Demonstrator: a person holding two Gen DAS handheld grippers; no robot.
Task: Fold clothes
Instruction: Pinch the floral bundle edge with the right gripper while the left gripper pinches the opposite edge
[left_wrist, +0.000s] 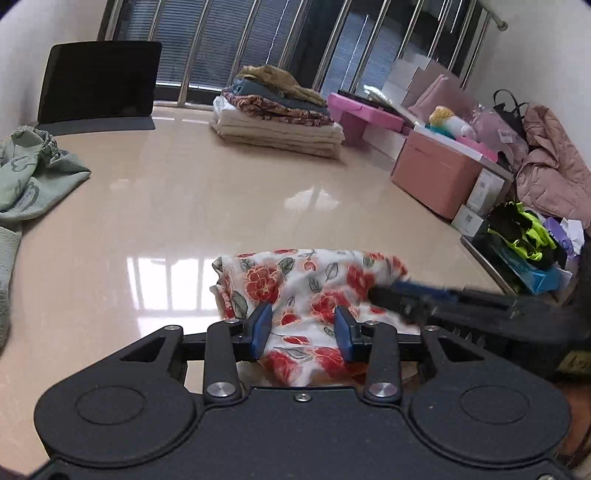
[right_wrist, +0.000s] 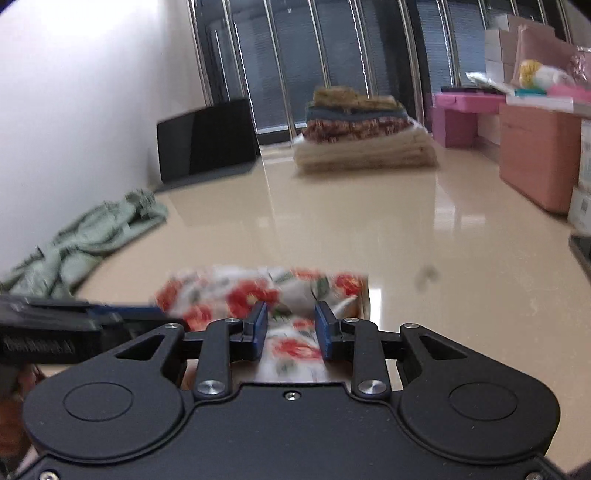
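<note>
A folded white cloth with red flowers (left_wrist: 295, 277) lies near the front edge of the glossy beige table (left_wrist: 221, 184). My left gripper (left_wrist: 303, 314) reaches over its near part, jaws apart, cloth showing between the blue pads without being pinched. My right gripper (left_wrist: 380, 291) comes in from the right, blurred, at the cloth's right end. In the right wrist view the floral cloth (right_wrist: 251, 291) also lies between the parted pads of my right gripper (right_wrist: 290, 314), and my left gripper (right_wrist: 155, 314) points in from the left.
A crumpled pale green garment (left_wrist: 29, 177) lies at the left edge. A stack of folded clothes (left_wrist: 277, 110) and a black tablet (left_wrist: 99, 81) stand at the back. Pink boxes (left_wrist: 436, 173) and a pink jacket (left_wrist: 550, 166) crowd the right.
</note>
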